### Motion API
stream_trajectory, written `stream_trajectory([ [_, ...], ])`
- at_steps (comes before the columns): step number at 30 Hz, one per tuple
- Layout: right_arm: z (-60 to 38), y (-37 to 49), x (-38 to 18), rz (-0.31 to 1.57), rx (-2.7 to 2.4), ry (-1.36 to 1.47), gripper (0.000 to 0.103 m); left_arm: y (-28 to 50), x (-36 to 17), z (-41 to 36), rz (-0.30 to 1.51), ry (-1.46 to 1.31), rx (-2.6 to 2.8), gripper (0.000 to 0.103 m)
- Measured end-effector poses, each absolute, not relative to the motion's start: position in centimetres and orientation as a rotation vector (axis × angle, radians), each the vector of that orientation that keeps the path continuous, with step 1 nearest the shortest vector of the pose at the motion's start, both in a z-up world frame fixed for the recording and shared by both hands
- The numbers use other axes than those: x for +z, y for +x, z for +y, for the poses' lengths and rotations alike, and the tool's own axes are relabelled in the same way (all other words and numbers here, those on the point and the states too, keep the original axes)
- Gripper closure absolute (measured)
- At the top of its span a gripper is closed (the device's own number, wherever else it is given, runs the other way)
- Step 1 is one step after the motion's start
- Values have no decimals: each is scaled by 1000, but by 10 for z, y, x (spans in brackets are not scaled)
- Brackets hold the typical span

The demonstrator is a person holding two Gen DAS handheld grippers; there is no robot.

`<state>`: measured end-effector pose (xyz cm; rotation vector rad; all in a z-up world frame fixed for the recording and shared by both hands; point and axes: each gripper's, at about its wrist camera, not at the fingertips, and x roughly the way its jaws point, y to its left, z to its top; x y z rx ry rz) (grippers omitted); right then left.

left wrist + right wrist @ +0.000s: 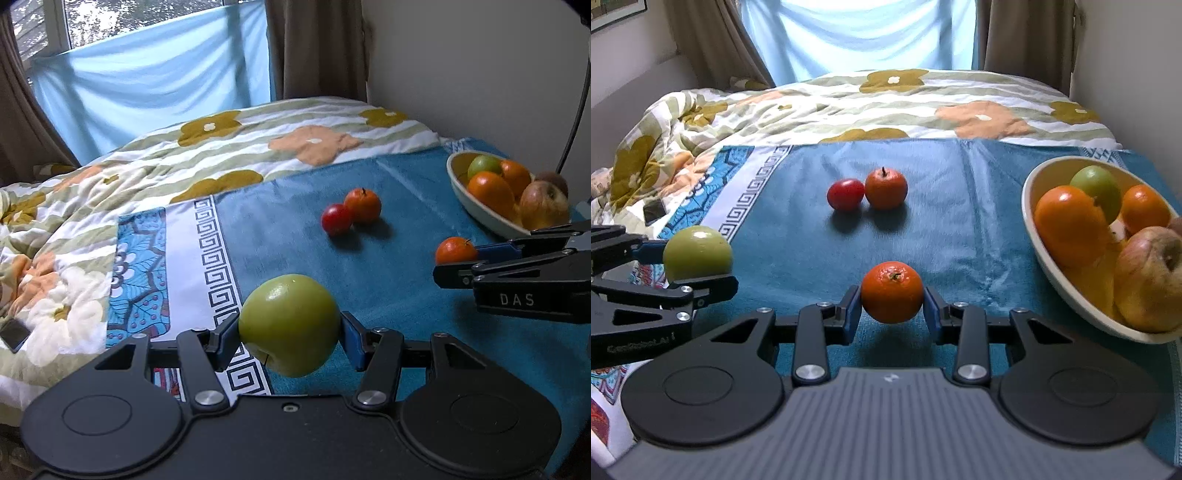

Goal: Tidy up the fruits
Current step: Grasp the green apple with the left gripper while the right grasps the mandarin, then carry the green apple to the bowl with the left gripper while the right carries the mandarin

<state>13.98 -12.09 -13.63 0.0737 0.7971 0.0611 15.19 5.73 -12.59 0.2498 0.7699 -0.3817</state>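
A green apple [290, 321] is lifted off the blue towel [388, 258], and my left gripper [290, 334] is shut on its sides. The right wrist view shows the same apple [697, 253] at the left. My right gripper [892, 301] is shut on an orange tangerine [892, 291], its blue pads pressed against both sides just above the towel [960, 221]. A small red fruit [845, 194] and an orange fruit with a stem [885, 187] lie touching in the middle of the towel. A cream bowl [1030, 206] at the right holds several fruits.
The towel lies on a bed with a flowered quilt [849, 107] bunched up at the left. A phone [654, 211] rests on the quilt by the towel's left border. A wall runs close behind the bowl [458, 184]; curtains and a window stand beyond the bed.
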Motion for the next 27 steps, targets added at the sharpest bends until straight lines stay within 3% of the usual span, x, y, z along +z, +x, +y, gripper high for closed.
stream_trajectory([
  [12,-159,106,-81,753,35,106,52,115,-74,26,716,207,-390,43],
  [27,-275,97,-32,732,79,72,52,113,-31,-79,688,127,-361,43],
])
